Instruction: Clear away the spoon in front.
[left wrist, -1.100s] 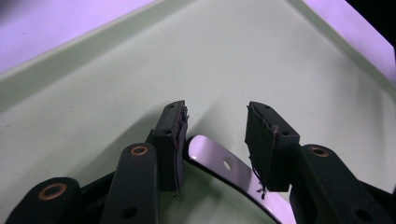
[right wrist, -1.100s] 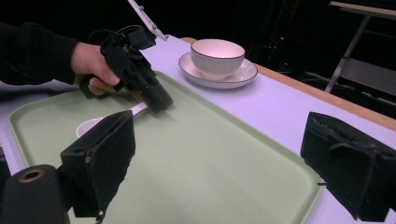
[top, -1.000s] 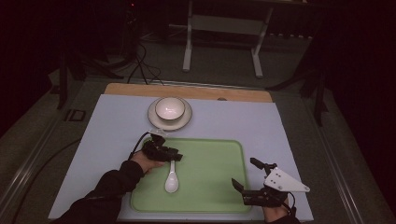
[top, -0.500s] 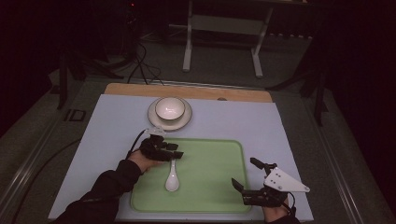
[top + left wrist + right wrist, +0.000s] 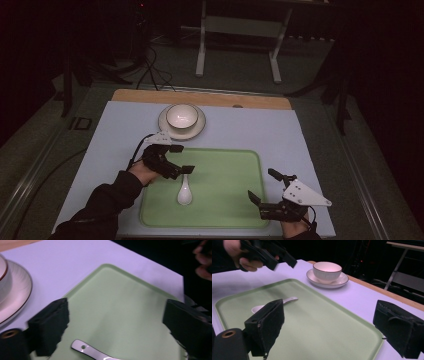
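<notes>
1. The left gripper hangs over the green tray's left edge; its jaws have just been opening and stand spread wide, with nothing between them.
2. The white spoon lies flat on the tray, just below that gripper, untouched.
3. The right gripper rests at the tray's right edge, jaws spread, holding nothing.
4. A bowl on a saucer stands beyond the left gripper.

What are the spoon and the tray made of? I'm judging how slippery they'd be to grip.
The spoon looks like glazed white ceramic: it is glossy, with bright highlights along its handle. The tray looks like matte pale green plastic, with a smooth moulded rim and rounded corners, though the material is not certain.
</notes>
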`<state>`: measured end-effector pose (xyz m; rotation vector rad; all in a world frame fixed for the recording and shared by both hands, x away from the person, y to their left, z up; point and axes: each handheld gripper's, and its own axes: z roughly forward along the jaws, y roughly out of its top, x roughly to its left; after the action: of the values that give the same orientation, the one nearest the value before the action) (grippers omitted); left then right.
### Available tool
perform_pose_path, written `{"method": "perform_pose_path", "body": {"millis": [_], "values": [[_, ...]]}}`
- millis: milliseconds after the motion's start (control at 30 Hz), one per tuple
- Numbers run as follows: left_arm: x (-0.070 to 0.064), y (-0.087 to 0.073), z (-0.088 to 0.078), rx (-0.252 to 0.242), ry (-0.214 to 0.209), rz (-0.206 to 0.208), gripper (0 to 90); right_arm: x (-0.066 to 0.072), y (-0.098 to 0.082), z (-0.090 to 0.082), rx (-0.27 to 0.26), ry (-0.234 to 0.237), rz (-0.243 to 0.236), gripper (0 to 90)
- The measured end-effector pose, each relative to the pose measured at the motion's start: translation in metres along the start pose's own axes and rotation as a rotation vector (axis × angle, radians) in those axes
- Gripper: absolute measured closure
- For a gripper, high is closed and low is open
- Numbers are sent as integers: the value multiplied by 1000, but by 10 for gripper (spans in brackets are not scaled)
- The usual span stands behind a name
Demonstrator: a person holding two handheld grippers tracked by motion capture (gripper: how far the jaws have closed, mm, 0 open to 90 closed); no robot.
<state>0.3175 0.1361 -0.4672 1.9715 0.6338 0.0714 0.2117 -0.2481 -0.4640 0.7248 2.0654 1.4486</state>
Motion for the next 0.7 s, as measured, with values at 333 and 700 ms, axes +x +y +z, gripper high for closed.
{"method": "perform_pose_path", "body": {"millis": [333,700], "values": [[-17,1,-18,37,-24,23,7,0,0,0,4,-3,-2,101],[-24,-11,-54,-25,34,-8,4,0,0,-1,1,-8,-4,101]]}}
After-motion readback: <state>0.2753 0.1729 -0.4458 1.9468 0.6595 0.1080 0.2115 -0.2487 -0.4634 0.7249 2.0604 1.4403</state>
